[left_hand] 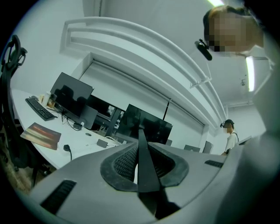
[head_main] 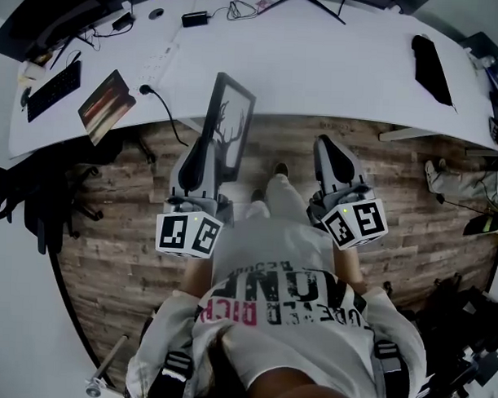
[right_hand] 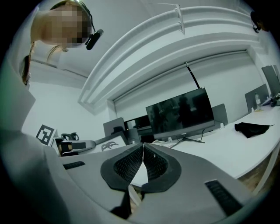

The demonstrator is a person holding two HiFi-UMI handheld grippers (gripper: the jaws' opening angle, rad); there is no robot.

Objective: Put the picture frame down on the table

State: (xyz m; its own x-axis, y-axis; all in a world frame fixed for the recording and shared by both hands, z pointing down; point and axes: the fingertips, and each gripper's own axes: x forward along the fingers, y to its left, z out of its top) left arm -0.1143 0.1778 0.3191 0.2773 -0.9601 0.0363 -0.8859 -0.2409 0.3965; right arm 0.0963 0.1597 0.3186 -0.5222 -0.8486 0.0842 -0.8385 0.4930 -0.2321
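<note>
The picture frame [head_main: 234, 124] is black with an antlered animal on its white picture. It stands upright on its edge just before the white table's [head_main: 319, 66] front edge, above the wooden floor. My left gripper [head_main: 203, 145] is shut on the frame's left side. In the left gripper view the frame's thin dark edge [left_hand: 142, 162] runs straight up between the pads. My right gripper [head_main: 326, 144] hangs to the right of the frame, apart from it, shut with nothing in it [right_hand: 143, 147]. In the right gripper view the frame [right_hand: 112, 142] shows at the left.
On the table lie a keyboard [head_main: 53, 89], a reddish booklet [head_main: 105, 106], a power strip [head_main: 156, 64] with a black cable, and a black cloth [head_main: 433, 70] at the right. Monitors [right_hand: 179, 114] stand at the back. A black chair [head_main: 37, 203] stands at the left.
</note>
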